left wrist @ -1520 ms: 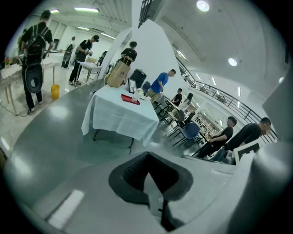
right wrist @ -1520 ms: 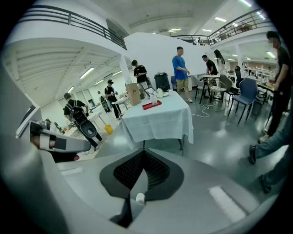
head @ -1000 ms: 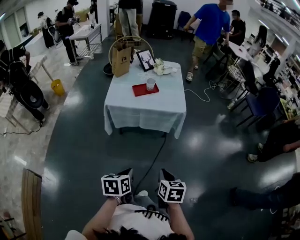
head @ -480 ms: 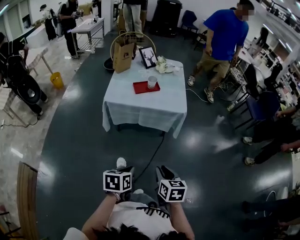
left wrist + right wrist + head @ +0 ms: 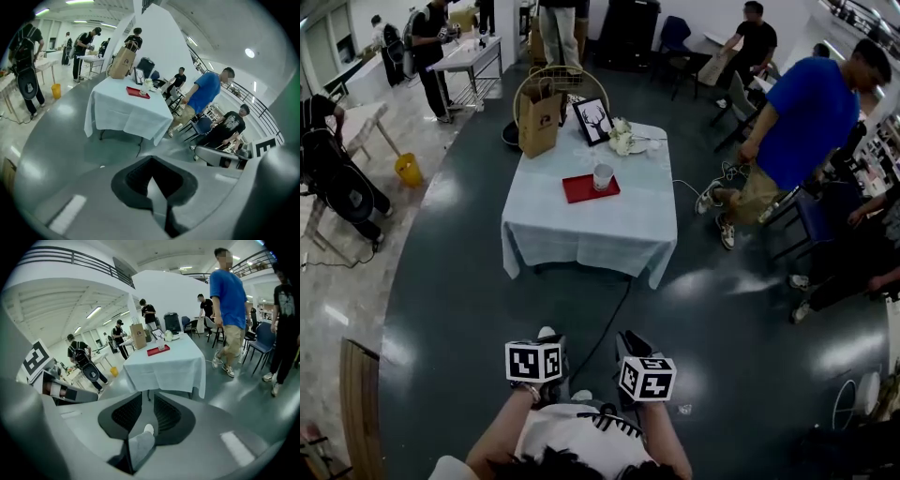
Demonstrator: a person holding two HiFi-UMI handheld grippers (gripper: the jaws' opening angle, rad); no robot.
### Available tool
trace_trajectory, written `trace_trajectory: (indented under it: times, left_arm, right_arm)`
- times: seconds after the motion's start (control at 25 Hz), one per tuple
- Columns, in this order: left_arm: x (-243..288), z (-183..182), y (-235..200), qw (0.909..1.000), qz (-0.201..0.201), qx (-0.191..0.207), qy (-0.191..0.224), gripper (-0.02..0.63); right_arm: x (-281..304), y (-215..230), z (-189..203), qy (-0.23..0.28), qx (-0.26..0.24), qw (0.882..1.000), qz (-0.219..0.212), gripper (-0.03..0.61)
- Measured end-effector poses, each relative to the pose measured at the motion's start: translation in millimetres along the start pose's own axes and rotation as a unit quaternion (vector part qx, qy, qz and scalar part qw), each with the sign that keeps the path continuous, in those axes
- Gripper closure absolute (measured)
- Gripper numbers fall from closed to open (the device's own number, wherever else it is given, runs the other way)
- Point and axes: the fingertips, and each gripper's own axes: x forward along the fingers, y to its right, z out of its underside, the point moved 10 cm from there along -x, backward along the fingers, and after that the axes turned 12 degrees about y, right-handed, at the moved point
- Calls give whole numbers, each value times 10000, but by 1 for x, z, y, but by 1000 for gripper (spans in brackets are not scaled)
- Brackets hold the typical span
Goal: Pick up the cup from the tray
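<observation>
A pale cup point(image 5: 602, 176) stands upright on a red tray point(image 5: 584, 190), on a table with a light blue cloth point(image 5: 581, 234) several steps ahead of me. The left gripper view shows the cup point(image 5: 148, 85) and tray point(image 5: 137, 92) far off, as does the right gripper view, with cup point(image 5: 161, 344) and tray point(image 5: 154, 351). Both grippers hang low by my body, far from the table and holding nothing. My left gripper point(image 5: 551, 343) point(image 5: 151, 163) has its jaws together. My right gripper point(image 5: 628, 345) point(image 5: 147, 397) shows a narrow gap between its pads.
On the table's far end stand a brown paper bag point(image 5: 539, 120), a framed picture point(image 5: 593, 120) and flowers point(image 5: 621, 137). A black cable point(image 5: 605, 323) runs over the dark floor from under the table. A person in a blue shirt point(image 5: 802, 122) walks at the table's right; others are around the room.
The person in blue has walked from the far right corner down along the table's right side. The table sits slightly nearer. Both grippers stay low in front of me.
</observation>
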Motion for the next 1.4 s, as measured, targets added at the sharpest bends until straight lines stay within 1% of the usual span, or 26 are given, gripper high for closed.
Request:
trace_trajectory:
  times: [0.08, 0.16, 0.32, 0.56, 0.8, 0.96, 1.04, 1.12, 1.24, 1.4]
  left_arm:
    - [11, -14, -6, 10000, -31, -10, -21, 614]
    - [21, -33, -12, 10000, -37, 5, -2, 614]
    - [39, -69, -20, 9999, 20, 98, 7, 614]
    - [61, -112, -37, 9997, 113, 139, -151, 614]
    - [81, -155, -52, 9985, 260, 376, -289, 614]
    - [97, -180, -62, 9981, 343, 384, -335, 614]
    - [103, -191, -65, 9977, 361, 457, -336, 614]
    - [106, -202, -69, 9973, 356, 544, -326, 614]
    - [111, -214, -69, 9971, 380, 572, -314, 614]
    - [125, -227, -70, 9973, 366, 539, -333, 614]
  right_arm:
    - [14, 2, -9, -14, -12, 10000, 4, 477]
    - [30, 4, -19, -5, 78, 10000, 43, 478]
    - [57, 4, -43, 116, 157, 9997, 148, 477]
    - [90, -4, -76, 244, 200, 9992, 261, 474]
    - [120, -7, -101, 417, 446, 9963, 604, 477]
    - [141, -8, -119, 531, 449, 9947, 763, 477]
    - [152, -12, -127, 577, 429, 9945, 762, 477]
    - [161, -18, -132, 620, 428, 9949, 672, 476]
    - [170, -21, -142, 688, 396, 9951, 588, 438]
    - [188, -16, -158, 823, 365, 9948, 469, 363]
